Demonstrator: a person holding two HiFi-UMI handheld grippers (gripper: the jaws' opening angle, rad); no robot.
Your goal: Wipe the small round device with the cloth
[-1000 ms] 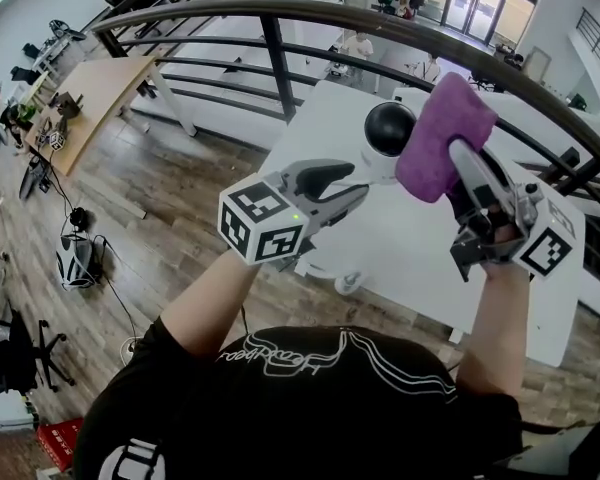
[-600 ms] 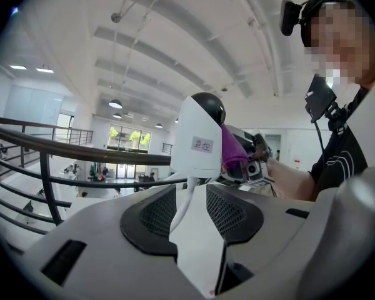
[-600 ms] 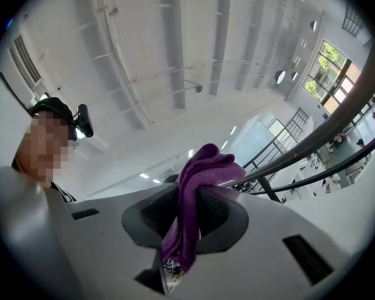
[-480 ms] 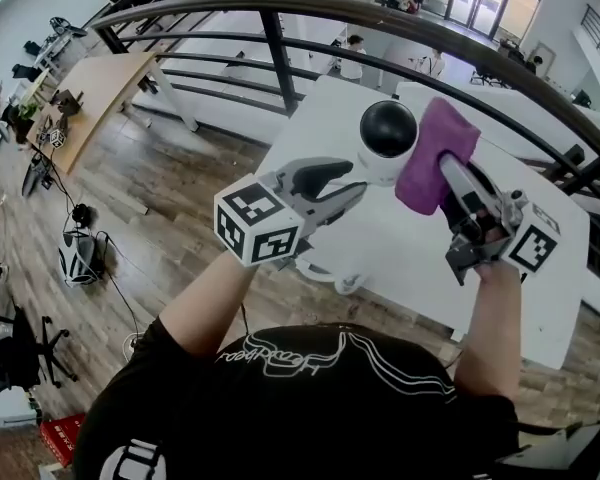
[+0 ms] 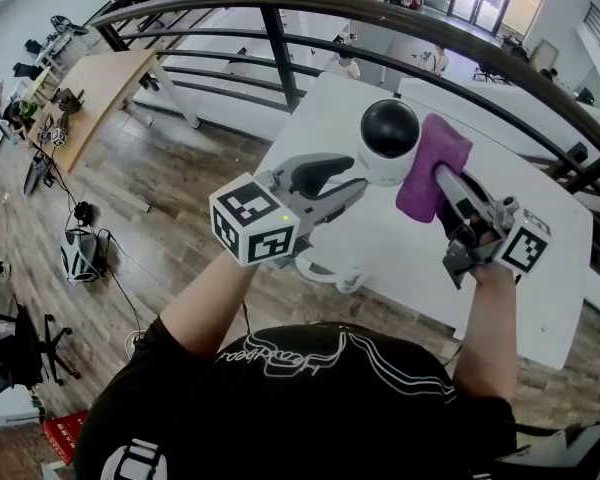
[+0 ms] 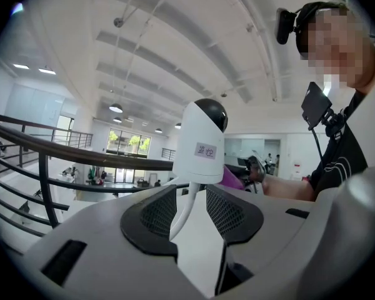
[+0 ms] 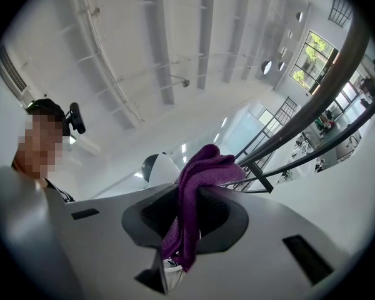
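At the left claw (image 6: 190, 192), clamped there, small round device (image 6: 203, 136) labelled "监控", label hidden from the head view; purple cloth (image 7: 197, 177) pinched in right claw (image 7: 189, 195).

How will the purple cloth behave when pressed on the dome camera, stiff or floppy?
Probably floppy: the purple cloth bunches above the right gripper's pads and a tail droops below them. Its fuzzy pile likely grips rather than slips. Against the dome camera's glossy shell it should mould to the curve, I'd guess.
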